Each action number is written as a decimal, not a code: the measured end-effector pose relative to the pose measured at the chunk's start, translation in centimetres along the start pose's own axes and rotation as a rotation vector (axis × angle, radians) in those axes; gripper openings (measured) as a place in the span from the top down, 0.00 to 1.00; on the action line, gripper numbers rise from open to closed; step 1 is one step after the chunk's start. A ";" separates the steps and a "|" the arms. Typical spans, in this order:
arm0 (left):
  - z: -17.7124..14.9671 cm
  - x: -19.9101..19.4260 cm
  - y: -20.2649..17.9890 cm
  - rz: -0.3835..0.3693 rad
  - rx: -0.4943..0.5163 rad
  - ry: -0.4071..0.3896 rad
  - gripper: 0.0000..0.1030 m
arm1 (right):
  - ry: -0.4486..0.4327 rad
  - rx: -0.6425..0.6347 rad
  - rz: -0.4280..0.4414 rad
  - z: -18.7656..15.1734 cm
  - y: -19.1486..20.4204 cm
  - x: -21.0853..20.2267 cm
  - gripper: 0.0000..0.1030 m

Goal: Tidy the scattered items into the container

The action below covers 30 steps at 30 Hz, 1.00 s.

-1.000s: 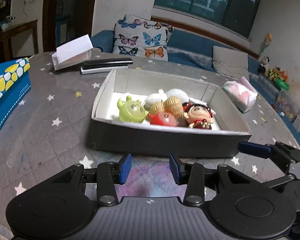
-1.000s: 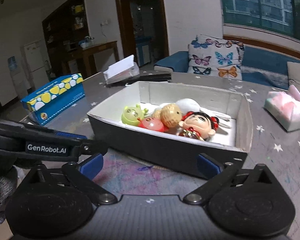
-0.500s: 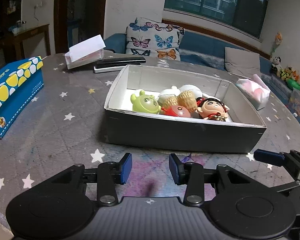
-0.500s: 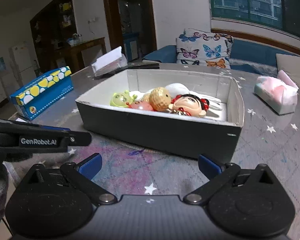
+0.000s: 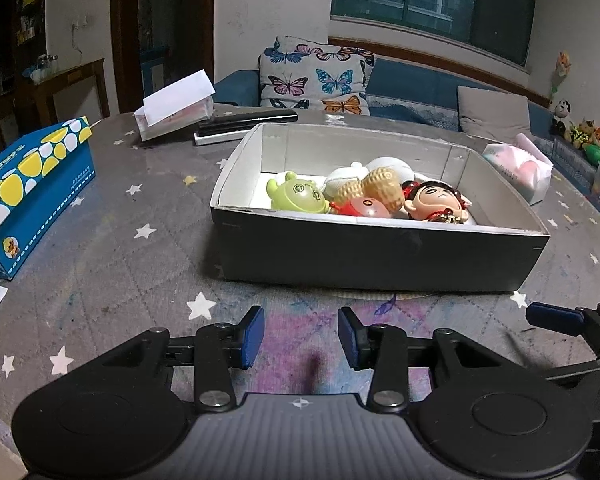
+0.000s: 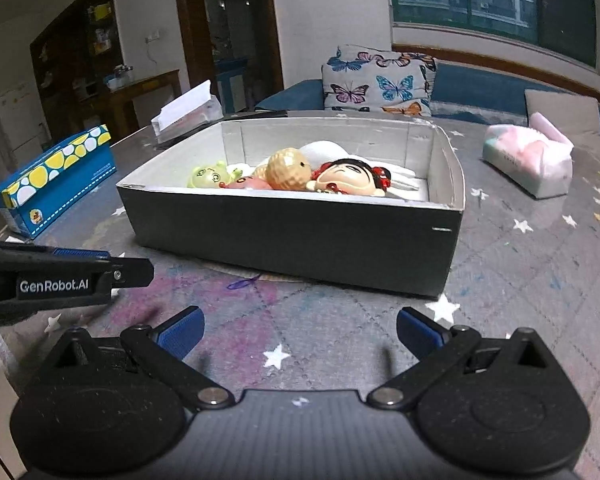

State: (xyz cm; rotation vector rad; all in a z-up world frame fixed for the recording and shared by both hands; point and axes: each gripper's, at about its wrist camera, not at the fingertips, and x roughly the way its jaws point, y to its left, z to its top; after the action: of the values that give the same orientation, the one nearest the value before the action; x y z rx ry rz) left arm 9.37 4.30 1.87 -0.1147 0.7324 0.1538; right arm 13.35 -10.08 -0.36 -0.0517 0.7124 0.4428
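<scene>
A dark box with a white inside (image 5: 380, 256) (image 6: 292, 236) stands mid-table. Inside lie a green creature toy (image 5: 298, 198) (image 6: 209, 176), a red round toy (image 5: 366, 208), a tan ridged toy (image 5: 382, 188) (image 6: 288, 168), a white toy (image 5: 342, 180) and a doll head with black hair (image 5: 436, 202) (image 6: 350, 180). My left gripper (image 5: 300, 334) hovers open over the bare cloth in front of the box, nothing between its blue pads. My right gripper (image 6: 300, 332) is open wide, also empty, just short of the box's near wall. Each gripper shows at the edge of the other's view.
A blue tissue box with yellow dots (image 5: 24, 196) (image 6: 56, 180) sits at the left. Behind the box lie a white paper holder (image 5: 176, 108) and dark remotes (image 5: 244, 120). A soft pink tissue pack (image 5: 518, 170) (image 6: 532, 160) lies at the right. A sofa with butterfly cushions stands beyond.
Both grippers have sunk and tilted up a little, so the box now looks lower-angled and nearer. Their jaws stay apart and empty. The toys have not moved.
</scene>
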 end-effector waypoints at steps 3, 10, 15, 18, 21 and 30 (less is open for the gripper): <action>-0.1 0.2 -0.1 0.002 0.002 0.007 0.58 | 0.000 0.000 -0.011 -0.1 0.0 0.2 0.00; -0.2 0.7 -0.2 0.003 0.004 0.013 0.59 | 0.001 0.026 -0.020 0.1 -0.4 0.6 0.00; -0.1 1.0 -0.2 0.001 0.000 0.023 0.59 | 0.011 0.039 -0.031 0.2 -0.7 1.2 0.00; -0.1 1.2 -0.1 0.002 -0.006 0.026 0.59 | 0.020 0.056 -0.033 0.3 -0.9 1.5 0.00; -0.1 1.4 -0.1 -0.001 -0.003 0.032 0.59 | 0.019 0.066 -0.037 0.4 -1.1 1.6 0.00; -0.1 1.8 -0.3 -0.016 -0.002 0.041 0.59 | 0.030 0.083 -0.034 0.8 -1.2 2.0 0.00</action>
State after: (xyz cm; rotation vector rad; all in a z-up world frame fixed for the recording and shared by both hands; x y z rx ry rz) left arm 10.73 4.22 0.60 -0.1260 0.7722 0.1378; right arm 15.67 -10.24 -1.23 0.0071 0.7581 0.3799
